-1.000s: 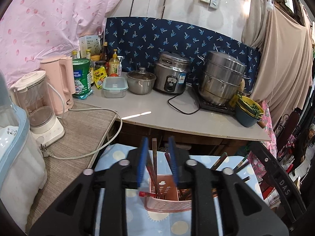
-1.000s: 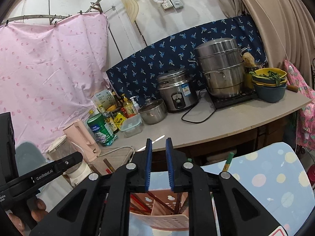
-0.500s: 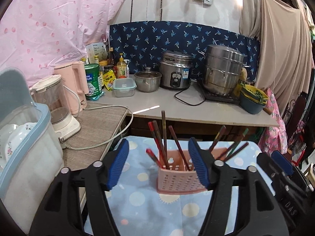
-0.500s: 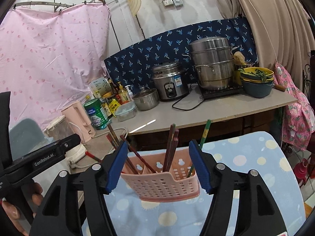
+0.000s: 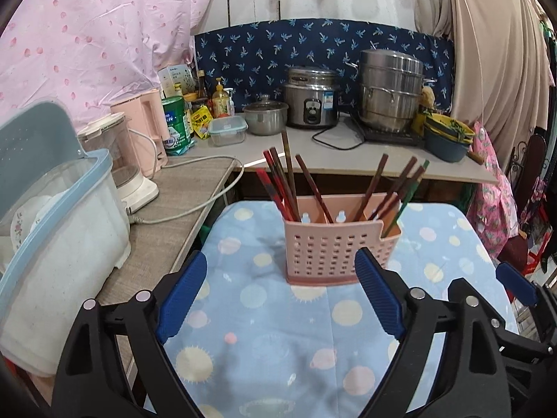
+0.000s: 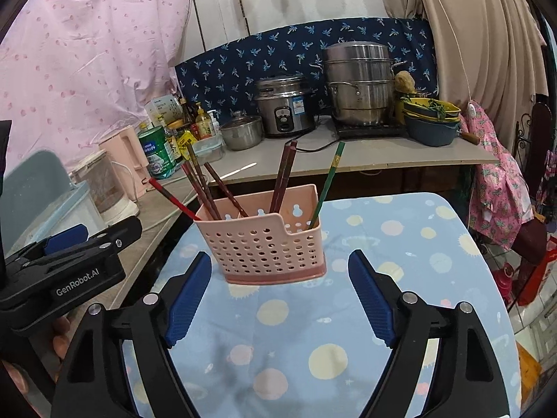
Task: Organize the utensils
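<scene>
left gripper: jaws wide apart, holding nothing
right gripper: jaws wide apart, holding nothing
pink basket: upright on blue spotted cloth, just ahead of both grippers, untouched
chopsticks: standing tilted inside basket

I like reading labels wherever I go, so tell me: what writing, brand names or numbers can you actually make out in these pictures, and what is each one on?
"GenRobot.AI": white letters on the side of the left gripper, seen in the right wrist view.
Green can: has a printed label, too blurred to read.
Yellow packet: print too small to read.
Rice cooker: blue sticker, unreadable.
White box behind the bottles: print too small to read.
</scene>
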The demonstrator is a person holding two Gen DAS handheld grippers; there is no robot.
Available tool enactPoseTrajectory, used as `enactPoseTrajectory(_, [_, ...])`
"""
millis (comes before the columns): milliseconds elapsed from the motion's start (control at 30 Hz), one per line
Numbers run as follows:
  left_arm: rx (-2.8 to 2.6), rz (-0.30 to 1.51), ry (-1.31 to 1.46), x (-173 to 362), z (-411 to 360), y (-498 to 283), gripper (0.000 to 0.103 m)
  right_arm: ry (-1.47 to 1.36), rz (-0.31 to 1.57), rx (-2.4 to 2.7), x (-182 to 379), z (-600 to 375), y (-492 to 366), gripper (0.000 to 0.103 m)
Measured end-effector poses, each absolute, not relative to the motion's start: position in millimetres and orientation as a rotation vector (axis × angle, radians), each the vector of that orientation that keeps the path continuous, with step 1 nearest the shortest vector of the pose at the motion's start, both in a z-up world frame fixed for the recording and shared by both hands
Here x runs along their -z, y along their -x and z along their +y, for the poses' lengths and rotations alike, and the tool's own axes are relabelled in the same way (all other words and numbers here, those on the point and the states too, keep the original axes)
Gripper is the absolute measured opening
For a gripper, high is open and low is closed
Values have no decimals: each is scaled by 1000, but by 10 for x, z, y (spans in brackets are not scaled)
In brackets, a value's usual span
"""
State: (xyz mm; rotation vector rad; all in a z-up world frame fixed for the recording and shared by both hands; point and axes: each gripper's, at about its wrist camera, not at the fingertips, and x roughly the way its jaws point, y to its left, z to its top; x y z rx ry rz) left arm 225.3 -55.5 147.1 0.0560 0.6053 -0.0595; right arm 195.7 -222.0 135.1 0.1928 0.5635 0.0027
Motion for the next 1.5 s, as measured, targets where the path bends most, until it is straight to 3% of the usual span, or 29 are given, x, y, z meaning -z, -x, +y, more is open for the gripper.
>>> enactPoseTrajectory(100, [51, 617, -63, -1399, -554, -2151, 86, -163, 574, 12, -1324, -2183, -1847, 84])
enactPoseTrajectory(600, [10, 678, -92, -1107, -504, -1840, 90, -148, 646, 32, -1108, -2128, -1564, 85])
enactPoseTrajectory(767, [0, 705, -93, -1016, -489, -1781, 91, -153, 654, 39, -1043, -2110, -1518, 96])
enactPoseTrajectory(1500, [-15, 786, -107, -733, -443, -1732, 91, -121, 703, 67, -833, -2043, -1427, 96])
